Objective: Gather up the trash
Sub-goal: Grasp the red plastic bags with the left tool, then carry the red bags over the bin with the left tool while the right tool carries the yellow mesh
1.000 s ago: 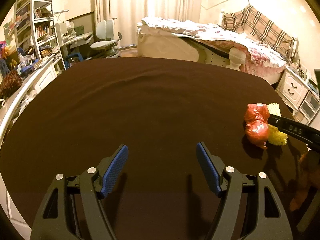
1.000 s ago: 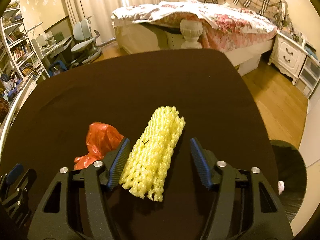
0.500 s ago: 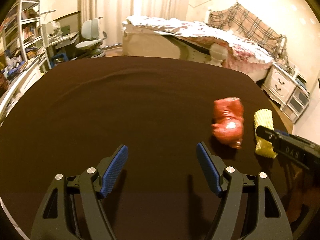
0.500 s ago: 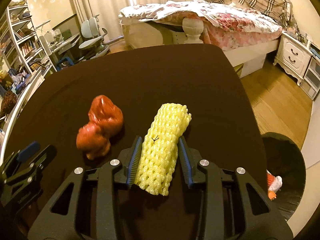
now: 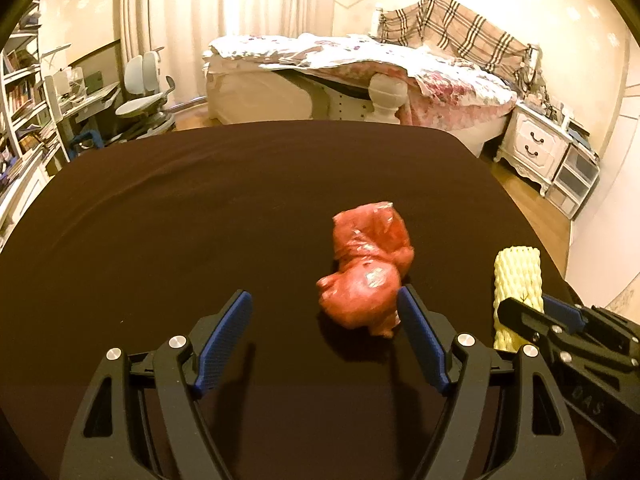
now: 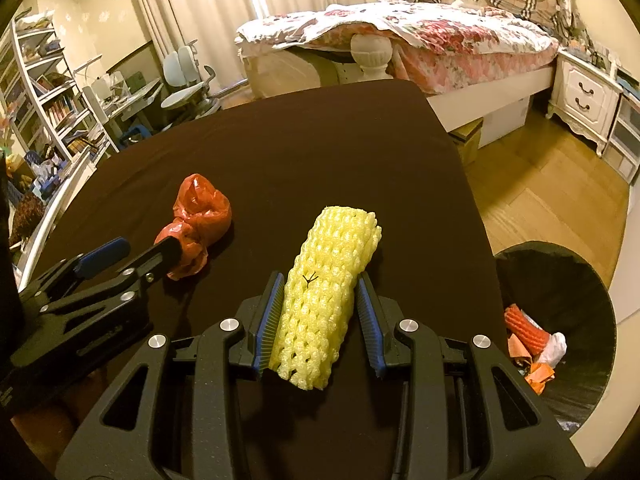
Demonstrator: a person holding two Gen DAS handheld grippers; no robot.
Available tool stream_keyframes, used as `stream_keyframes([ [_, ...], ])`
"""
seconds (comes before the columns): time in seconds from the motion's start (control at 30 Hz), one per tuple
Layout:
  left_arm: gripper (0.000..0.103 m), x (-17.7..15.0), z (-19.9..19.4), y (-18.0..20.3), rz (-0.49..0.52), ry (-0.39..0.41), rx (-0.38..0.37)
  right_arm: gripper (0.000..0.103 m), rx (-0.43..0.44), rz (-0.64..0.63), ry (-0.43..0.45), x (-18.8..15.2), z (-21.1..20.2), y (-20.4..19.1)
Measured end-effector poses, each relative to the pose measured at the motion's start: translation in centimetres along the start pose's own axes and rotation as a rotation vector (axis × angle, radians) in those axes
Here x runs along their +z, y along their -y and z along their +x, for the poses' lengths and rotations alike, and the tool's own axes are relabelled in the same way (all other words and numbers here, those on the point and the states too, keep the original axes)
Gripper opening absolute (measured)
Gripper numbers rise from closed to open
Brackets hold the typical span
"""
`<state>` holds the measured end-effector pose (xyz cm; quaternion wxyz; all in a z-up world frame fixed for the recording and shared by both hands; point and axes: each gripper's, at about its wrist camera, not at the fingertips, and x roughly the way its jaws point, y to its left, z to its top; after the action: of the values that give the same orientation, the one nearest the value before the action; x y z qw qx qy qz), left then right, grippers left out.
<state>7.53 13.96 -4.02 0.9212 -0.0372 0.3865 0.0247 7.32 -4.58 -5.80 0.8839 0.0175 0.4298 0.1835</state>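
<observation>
Bedroom backdrop, dark-clothed counter. Right claw clenched on yellow foam net sleeve, mid-length: light, squashy, springy; firm squeeze suits. Left claw spread and opening; crumpled red plastic bag just ahead, against its right finger: limp, slippery; take knotted waist. Bin right of right claw, partly cut off.

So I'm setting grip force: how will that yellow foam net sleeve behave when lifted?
The yellow foam net sleeve looks airy, so probably very light. Its open mesh should squash between the right gripper pads, and likely grips well rather than slipping.
</observation>
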Motion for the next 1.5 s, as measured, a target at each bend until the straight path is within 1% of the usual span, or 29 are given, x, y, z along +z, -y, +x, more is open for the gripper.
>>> stream_keyframes([
  [0.1,0.075,0.3,0.5,0.5,0.010,-0.006,-0.001,0.036,-0.008,-0.001,0.003,0.4,0.3,0.3],
  [0.2,0.075,0.6,0.8,0.7,0.012,-0.013,-0.001,0.036,-0.043,-0.012,0.012,1.2,0.6,0.6],
  [0.37,0.074,1.0,1.4,0.9,0.008,-0.028,-0.010,0.037,-0.034,-0.001,0.006,1.4,1.2,0.9],
  [0.4,0.070,1.0,1.5,0.9,0.009,-0.031,-0.018,0.037,-0.034,-0.001,0.007,1.4,1.2,0.9],
  [0.43,0.062,1.0,1.6,1.0,0.014,-0.038,-0.024,0.037,-0.034,0.000,0.007,1.4,1.2,0.9],
  [0.47,0.056,0.9,1.8,1.0,0.020,-0.055,-0.031,0.037,-0.033,0.000,0.007,1.4,1.3,0.9],
  [0.5,0.052,0.9,2.0,1.1,0.023,-0.066,-0.037,0.037,-0.033,0.001,0.007,1.4,1.2,0.9],
  [0.53,0.045,0.9,2.2,1.1,0.025,-0.076,-0.044,0.037,-0.034,0.000,0.007,1.4,1.2,0.9],
  [0.67,0.040,0.8,2.1,0.9,0.018,-0.082,-0.064,0.037,-0.036,-0.001,0.007,1.4,1.2,0.9],
  [0.9,0.038,0.2,1.0,0.9,0.015,-0.069,-0.067,0.036,-0.047,-0.009,0.018,0.6,0.6,0.6],
  [1.07,0.038,-0.7,-0.2,0.8,0.013,-0.054,-0.051,0.036,-0.043,-0.010,0.019,0.2,0.1,0.4],
  [1.5,0.038,-3.0,-3.4,1.0,0.000,-0.022,-0.048,0.036,-0.032,-0.057,0.035,-2.9,-4.0,-1.3],
])
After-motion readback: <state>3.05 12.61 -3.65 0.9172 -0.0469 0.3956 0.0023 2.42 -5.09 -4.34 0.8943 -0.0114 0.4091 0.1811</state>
